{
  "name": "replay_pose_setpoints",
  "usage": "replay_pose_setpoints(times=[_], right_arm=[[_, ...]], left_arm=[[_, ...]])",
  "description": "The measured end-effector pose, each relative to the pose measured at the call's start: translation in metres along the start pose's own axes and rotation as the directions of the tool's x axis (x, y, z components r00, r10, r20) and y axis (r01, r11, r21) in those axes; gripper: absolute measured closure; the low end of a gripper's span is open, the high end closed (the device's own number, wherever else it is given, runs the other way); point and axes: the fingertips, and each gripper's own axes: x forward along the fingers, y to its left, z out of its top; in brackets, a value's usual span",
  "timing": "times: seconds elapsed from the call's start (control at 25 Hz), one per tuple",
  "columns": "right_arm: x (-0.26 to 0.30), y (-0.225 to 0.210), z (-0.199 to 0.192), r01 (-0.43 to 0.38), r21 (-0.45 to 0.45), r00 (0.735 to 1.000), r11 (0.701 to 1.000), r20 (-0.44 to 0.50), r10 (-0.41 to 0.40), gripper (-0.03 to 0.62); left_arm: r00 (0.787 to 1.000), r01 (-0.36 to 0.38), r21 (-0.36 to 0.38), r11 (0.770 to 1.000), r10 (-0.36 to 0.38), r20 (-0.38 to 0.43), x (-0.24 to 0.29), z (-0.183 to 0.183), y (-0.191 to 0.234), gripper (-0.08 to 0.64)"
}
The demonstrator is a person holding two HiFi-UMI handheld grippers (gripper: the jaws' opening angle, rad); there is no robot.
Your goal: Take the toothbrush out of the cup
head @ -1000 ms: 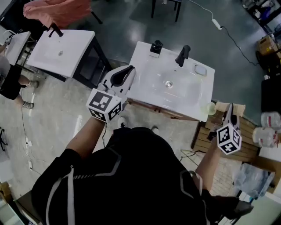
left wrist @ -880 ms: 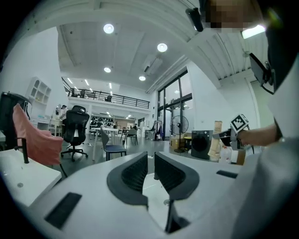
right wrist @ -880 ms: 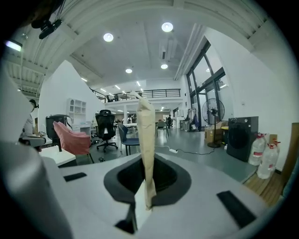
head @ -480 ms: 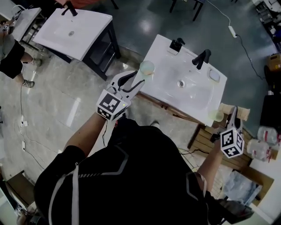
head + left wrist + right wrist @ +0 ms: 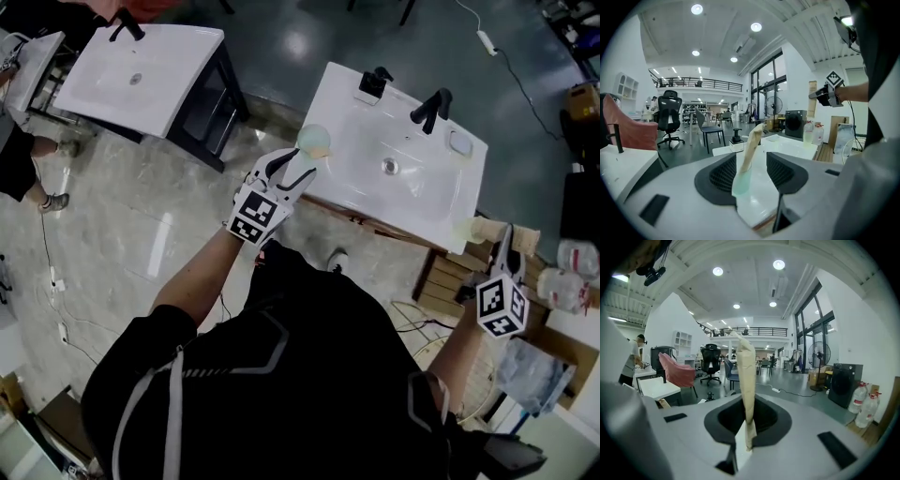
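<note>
Head view: left gripper point(image 5: 297, 162) at the cup point(image 5: 314, 141) on the sink's point(image 5: 412, 202) near-left corner. Left gripper view: jaws, just opened wide, flank cup and wrapped toothbrush point(image 5: 752, 143) without pressing; pinching above the rim and lifting straight should keep the cup standing. Right gripper view: right gripper point(image 5: 748, 425) clamps a second toothbrush point(image 5: 745, 376).

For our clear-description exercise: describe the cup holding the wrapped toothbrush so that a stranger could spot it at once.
Find the white sink with the black tap. On its corner nearest the person, on the left, stands a pale green see-through cup. Unlike the things by the tap, it has a tan paper-wrapped toothbrush leaning up out of it.
</note>
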Motion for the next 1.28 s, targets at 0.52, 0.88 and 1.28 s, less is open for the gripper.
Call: replay_pose_setpoints(times=[0.52,0.88,1.28], right_arm=[[-0.046,-0.016,-0.014,0.143,-0.003,0.99,0.99,-0.014,-0.143,0.571],[-0.062,-0.024,-0.023,0.179,0.005,0.984,0.984,-0.018,-0.179,0.571],[-0.067,-0.032,-0.026,0.153,0.042,0.988,0.987,-0.005,-0.153,0.571]], left_arm=[[0.993,0.118,0.056,0.991,-0.119,0.01,0.053,0.003,-0.001,0.374],[0.995,0.096,0.074,0.993,-0.097,0.008,0.061,0.009,0.004,0.481],[0.998,0.065,0.072,0.995,-0.063,-0.027,0.068,0.021,0.016,0.523]])
